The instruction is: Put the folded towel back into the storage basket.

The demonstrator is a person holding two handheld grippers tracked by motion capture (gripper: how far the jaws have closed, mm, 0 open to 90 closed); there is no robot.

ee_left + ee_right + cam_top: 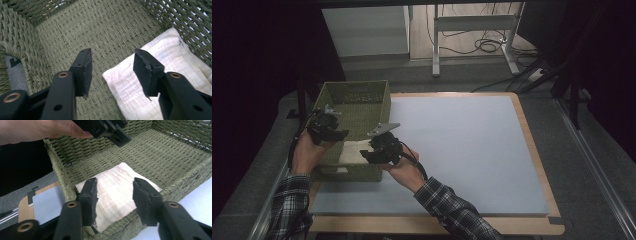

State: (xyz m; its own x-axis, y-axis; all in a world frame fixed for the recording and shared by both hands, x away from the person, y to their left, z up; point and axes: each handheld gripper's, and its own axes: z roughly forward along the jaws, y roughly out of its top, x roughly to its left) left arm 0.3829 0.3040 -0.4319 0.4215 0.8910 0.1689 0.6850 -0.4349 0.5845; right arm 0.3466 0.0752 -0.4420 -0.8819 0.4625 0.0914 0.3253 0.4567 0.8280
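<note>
Folded cream muslin cloth (353, 156) is seen from the high view lying flat in the near corner of the olive-green woven basket (362, 98), which stands at the left edge of the pale blue table mat (472, 150). Both grippers are held over the basket's near end. In the left gripper view, the left gripper (112, 67) is parted about halfway above the basket floor, with nothing gripped. In the right gripper view, the right gripper (115, 195) is likewise half open above the cloth (117, 192), empty. The release appears done; both grippers are best lifted straight up, so that the weave is not snagged.
</note>
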